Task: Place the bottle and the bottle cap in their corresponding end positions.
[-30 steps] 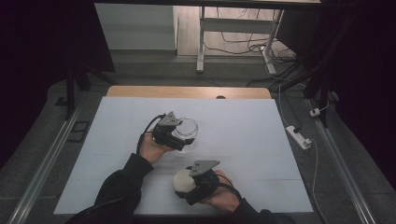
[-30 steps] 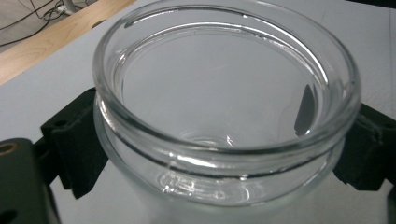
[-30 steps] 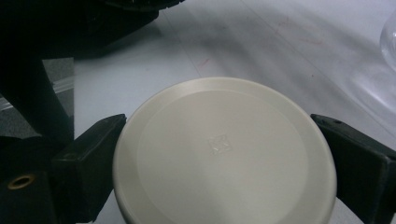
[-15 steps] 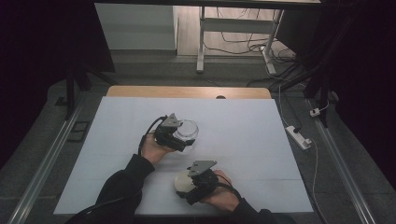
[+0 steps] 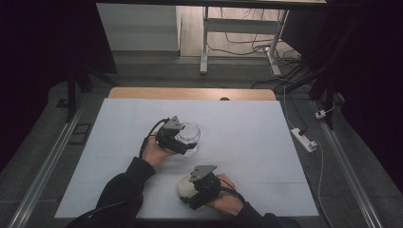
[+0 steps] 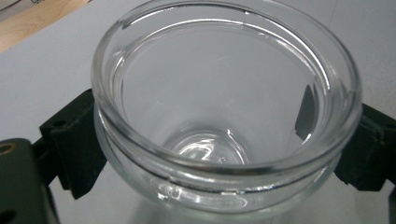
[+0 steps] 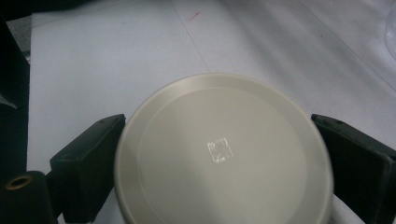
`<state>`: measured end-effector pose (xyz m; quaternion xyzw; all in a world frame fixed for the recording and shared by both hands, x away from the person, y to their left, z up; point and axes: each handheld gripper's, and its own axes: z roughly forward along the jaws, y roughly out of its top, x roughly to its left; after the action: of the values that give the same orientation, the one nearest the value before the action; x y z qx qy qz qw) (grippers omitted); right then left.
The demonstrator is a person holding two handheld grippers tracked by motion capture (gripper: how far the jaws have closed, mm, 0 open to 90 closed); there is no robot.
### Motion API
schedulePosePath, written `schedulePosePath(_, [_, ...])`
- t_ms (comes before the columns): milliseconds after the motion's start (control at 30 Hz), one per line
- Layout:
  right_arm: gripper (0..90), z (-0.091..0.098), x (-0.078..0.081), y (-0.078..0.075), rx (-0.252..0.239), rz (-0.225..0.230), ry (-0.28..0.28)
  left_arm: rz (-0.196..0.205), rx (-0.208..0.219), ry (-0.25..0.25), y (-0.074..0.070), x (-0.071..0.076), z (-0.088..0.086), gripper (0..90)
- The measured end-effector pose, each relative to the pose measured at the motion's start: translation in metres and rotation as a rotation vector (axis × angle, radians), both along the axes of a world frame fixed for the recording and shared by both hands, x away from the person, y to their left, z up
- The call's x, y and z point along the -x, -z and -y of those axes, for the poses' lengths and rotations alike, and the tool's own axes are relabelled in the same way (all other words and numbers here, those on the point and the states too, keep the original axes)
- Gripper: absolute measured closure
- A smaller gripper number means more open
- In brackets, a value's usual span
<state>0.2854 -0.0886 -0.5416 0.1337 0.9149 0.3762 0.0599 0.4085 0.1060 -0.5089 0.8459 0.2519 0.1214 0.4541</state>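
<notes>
A clear glass jar (image 5: pixel 191 134) sits between the jaws of my left gripper (image 5: pixel 184 141) near the middle of the white table (image 5: pixel 256 137). In the left gripper view the jar (image 6: pixel 224 93) is seen from above, empty, mouth toward the camera. My left gripper (image 6: pixel 219 149) is shut on it just below the rim. Nearer the front edge, my right gripper (image 5: pixel 189 192) is shut on a round cream lid (image 5: pixel 185 186). In the right gripper view the lid (image 7: pixel 224 158) lies flat between the two black jaws of my right gripper (image 7: pixel 219 165).
A strip of wooden tabletop (image 5: pixel 190 93) shows at the far edge of the white sheet. A power strip (image 5: pixel 304 139) and cables lie on the floor to the right. A metal table frame (image 5: pixel 205 38) stands beyond the table.
My left gripper has shifted slightly toward the person with the jar in it. The right gripper and the lid have hardly moved.
</notes>
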Motion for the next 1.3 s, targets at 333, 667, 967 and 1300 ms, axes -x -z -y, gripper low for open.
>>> schedulePosePath(333, [2.2, 0.000, 0.001, -0.004, -0.031, -0.001, 0.001, -0.021, 0.051, -0.028, -0.009, 0.002, -0.004, 3.5])
schedulePosePath(667, [1.3, 0.004, 0.002, -0.013, -0.071, -0.003, 0.027, -0.054, 0.018, -0.034, -0.004, 0.007, -0.011, 0.0])
schedulePosePath(967, [1.3, 0.009, 0.001, -0.019, -0.096, -0.015, 0.038, -0.072, -0.002, -0.041, -0.004, 0.015, -0.013, 0.0])
schedulePosePath(1300, [0.5, 0.014, 0.001, -0.022, -0.116, -0.041, 0.057, -0.096, -0.007, -0.032, -0.003, 0.027, -0.017, 0.0])
